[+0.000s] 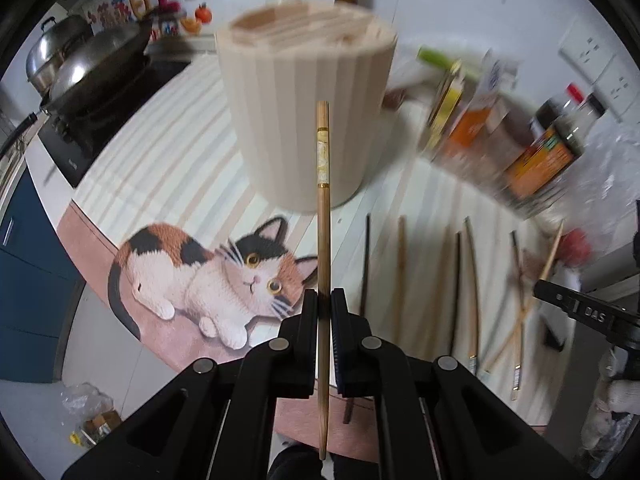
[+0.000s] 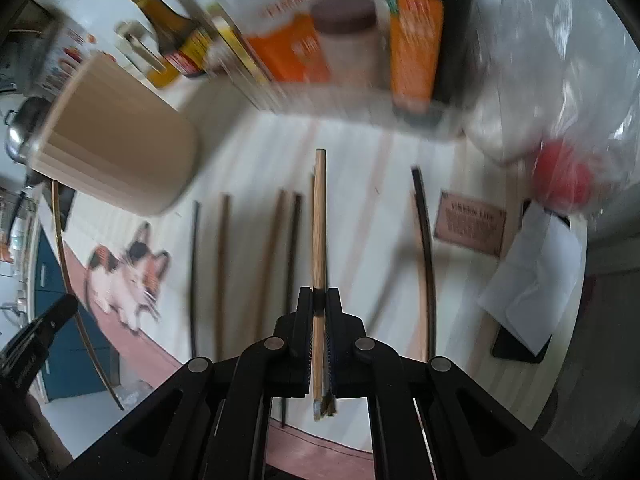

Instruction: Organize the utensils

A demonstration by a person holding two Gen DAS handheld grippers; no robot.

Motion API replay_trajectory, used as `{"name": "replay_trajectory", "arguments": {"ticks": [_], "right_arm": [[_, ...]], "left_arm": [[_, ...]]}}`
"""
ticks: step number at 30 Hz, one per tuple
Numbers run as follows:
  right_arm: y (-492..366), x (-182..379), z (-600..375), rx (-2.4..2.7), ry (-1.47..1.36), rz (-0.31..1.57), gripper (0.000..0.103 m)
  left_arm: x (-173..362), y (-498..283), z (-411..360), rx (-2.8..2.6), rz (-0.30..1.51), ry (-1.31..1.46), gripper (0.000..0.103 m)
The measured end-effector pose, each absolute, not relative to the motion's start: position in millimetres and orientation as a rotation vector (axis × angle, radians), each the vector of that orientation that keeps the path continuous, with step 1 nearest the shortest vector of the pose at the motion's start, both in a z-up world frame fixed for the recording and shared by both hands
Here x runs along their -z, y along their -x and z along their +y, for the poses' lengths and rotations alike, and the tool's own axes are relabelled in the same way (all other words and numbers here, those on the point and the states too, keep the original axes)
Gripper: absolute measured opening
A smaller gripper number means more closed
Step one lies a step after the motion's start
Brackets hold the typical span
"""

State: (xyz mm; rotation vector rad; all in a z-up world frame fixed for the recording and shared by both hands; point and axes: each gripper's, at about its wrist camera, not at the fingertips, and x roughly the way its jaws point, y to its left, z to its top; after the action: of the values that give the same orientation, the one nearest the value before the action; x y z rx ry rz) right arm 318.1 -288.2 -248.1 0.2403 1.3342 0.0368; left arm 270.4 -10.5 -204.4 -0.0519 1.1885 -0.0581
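1. Between the jaws of our left gripper point(image 1: 324, 300) we hold one pale chopstick point(image 1: 323, 200), clamped low on its shaft — its long axis runs straight ahead along the fingers, butt end towards the ribbed holder point(image 1: 308, 120).
2. Our right gripper point(image 2: 319, 300) is closed on another chopstick point(image 2: 319, 232), pointing the same way along its fingers.
3. The holder stands just beyond the left stick; for the right it sits well off to the left, so we judge the left nearer.
4. More chopsticks point(image 1: 401, 276) lie in a row on the cat mat point(image 1: 192, 276).
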Motion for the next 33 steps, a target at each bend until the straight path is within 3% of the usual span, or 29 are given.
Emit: {"name": "replay_trajectory", "arguments": {"ticks": [20, 33], "right_arm": [[-337, 123, -271, -0.139, -0.213, 1.025, 0.005], [-383, 7, -231, -0.318, -0.157, 0.85, 0.005]], "left_arm": [[82, -284, -6, 0.038, 0.867, 0.096, 0.004], [21, -340, 20, -0.065, 0.708, 0.167, 0.004]]}}
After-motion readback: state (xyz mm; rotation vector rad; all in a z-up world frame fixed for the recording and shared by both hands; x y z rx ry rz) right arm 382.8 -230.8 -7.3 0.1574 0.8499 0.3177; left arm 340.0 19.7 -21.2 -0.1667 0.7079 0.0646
